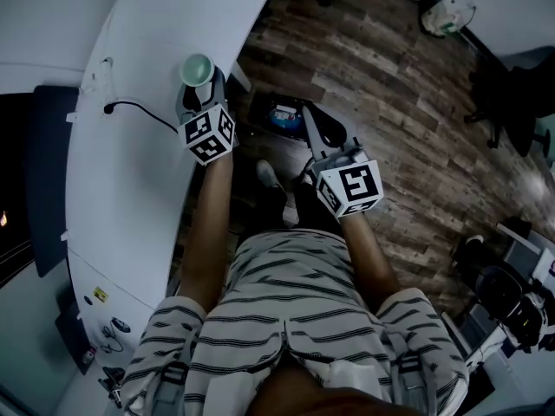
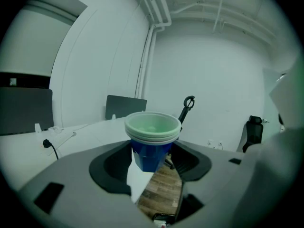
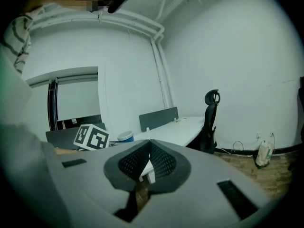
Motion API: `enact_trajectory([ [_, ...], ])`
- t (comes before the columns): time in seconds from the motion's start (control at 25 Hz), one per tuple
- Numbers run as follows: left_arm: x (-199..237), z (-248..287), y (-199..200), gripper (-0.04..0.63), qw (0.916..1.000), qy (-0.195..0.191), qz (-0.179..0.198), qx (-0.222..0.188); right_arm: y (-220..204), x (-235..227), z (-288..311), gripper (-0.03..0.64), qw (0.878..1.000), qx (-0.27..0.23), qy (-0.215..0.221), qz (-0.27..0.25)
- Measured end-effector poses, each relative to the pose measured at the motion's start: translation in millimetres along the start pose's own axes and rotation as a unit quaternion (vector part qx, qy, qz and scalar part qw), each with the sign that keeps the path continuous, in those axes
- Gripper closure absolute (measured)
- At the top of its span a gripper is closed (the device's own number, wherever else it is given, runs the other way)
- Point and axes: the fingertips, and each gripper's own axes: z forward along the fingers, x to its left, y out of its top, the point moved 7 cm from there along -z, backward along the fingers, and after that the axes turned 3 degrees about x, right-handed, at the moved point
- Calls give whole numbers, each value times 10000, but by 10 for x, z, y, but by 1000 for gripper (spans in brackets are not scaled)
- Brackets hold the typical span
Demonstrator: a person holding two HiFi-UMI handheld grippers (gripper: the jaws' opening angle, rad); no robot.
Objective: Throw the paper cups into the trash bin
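A stack of blue paper cups [image 2: 152, 144] with white rims stands upright between the jaws of my left gripper [image 2: 152, 151], which is shut on the stack. In the head view the cups [image 1: 197, 69] are held over the right edge of the white desk [image 1: 130, 189], with the left gripper [image 1: 199, 87] just behind them. My right gripper [image 1: 310, 124] hangs over the floor to the right, shut, with nothing in it [image 3: 149, 146]. A dark bin [image 1: 282, 115] with something blue inside sits on the floor between the two grippers. The right gripper view also catches the cups [image 3: 125, 137].
A black cable [image 1: 130, 107] lies on the desk left of the cups. The wood floor [image 1: 390, 85] runs to the right, with a black office chair [image 1: 512, 94] and a white bag [image 1: 447, 16] far off. A grey partition panel [image 2: 126, 107] stands on the desk.
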Motion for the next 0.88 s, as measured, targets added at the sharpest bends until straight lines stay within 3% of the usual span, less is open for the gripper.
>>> enact_trajectory([
  [0.48, -559, -320, 181, 319, 9979, -572, 267, -130, 229, -242, -263, 600, 9988, -284, -396, -53],
  [0.88, -1021, -631, 260, 320, 9908, -1207, 588, -195, 330, -470, -468, 600, 9961, -435, -762, -39],
])
